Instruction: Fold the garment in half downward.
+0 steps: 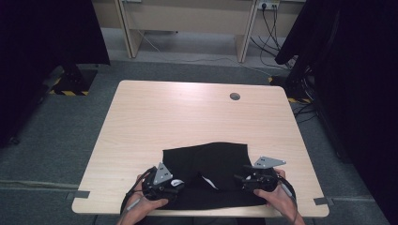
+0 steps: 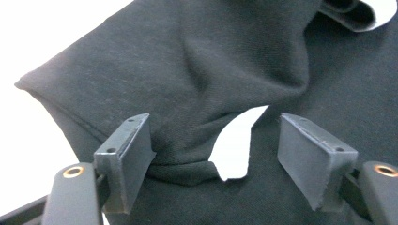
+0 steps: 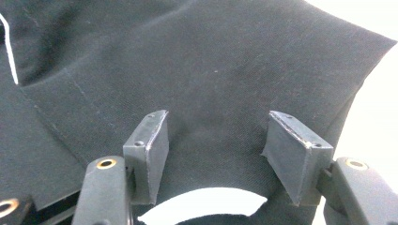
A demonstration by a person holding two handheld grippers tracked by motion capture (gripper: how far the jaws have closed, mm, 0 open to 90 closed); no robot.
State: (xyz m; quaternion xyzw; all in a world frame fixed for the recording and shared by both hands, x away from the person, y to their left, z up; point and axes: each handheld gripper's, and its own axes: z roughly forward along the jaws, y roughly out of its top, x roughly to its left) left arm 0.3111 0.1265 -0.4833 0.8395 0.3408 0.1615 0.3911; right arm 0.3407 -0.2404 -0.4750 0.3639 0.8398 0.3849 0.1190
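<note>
Resting at the near edge of the wooden table (image 1: 141, 112), the black garment (image 1: 211, 161) serves as the reference for all positions below. It lies folded, with one layer turned back over another, and reaches from the near table edge to about the middle of the tabletop.

At the garment's near left corner, the left gripper (image 1: 174, 183) is held in the person's left hand (image 1: 141, 206). In the left gripper view its jaws stand wide apart (image 2: 216, 154); a fold of the fabric (image 2: 197, 93) lies between them, touching the left pad, while the right pad stands clear of it. No grip is made.

At the garment's near right corner, the right gripper (image 1: 240, 179) is held in the right hand (image 1: 280, 199). Its jaws are likewise spread wide (image 3: 213, 154), with the cloth surface (image 3: 211, 70) between and beyond them and neither pad pressing on it.

Beyond the garment's far edge, bare tabletop extends to a round cable hole (image 1: 234, 96) near the far right. Past the table lies grey floor (image 1: 56, 140), then a desk frame (image 1: 187, 28) with cables (image 1: 270, 33).
</note>
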